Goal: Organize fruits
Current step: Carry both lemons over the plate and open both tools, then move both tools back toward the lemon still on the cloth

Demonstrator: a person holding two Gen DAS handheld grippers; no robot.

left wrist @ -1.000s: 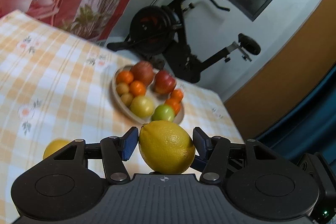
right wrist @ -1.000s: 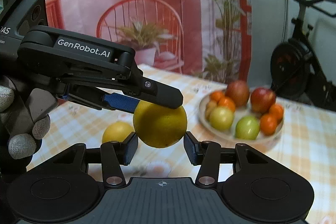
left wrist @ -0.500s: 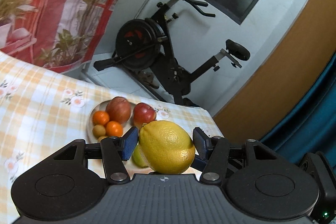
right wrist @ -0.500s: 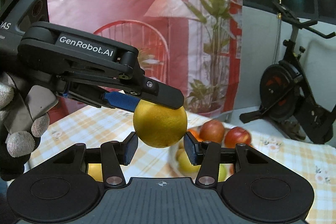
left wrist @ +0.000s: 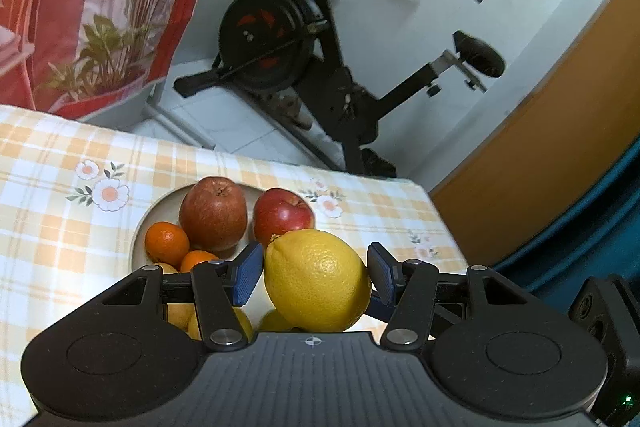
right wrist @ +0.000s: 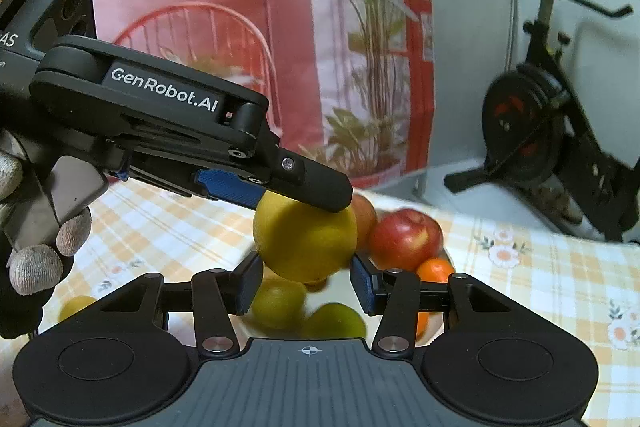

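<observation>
Left gripper (left wrist: 314, 267): angled down toward the table (left wrist: 60, 227), coming in from the left of the right-wrist view, carried in a gloved hand (right wrist: 36, 259) wrapped round its grip. Its blue pads (left wrist: 248, 273) were pressed on either side of a lemon (left wrist: 316, 281); firm hold, fruit clear of the table.

Right gripper (right wrist: 306, 275): also tilted downward, fingers reaching under the same lemon from a crossing direction. Pad tips sat right at the two edges of the lemon's lower part. Whether they actually pressed on it could not be told; nothing else was between them.

Lemon orientation (left-wrist view): nub end pointed up and to the left, close to the left-hand pad. Long axis ran diagonally, upper left to lower right, roughly across the span between the pads.

Lemon location: in the air above the near part of a plate (left wrist: 138, 239) on the checked cloth. Plate contents: two red apples (left wrist: 213, 213) at the far side, mandarins (left wrist: 167, 243) to the left, yellow-green fruit directly below the lemon, blurred in the right-wrist view. One yellow fruit (right wrist: 76, 307) lay on the cloth apart from the plate
</observation>
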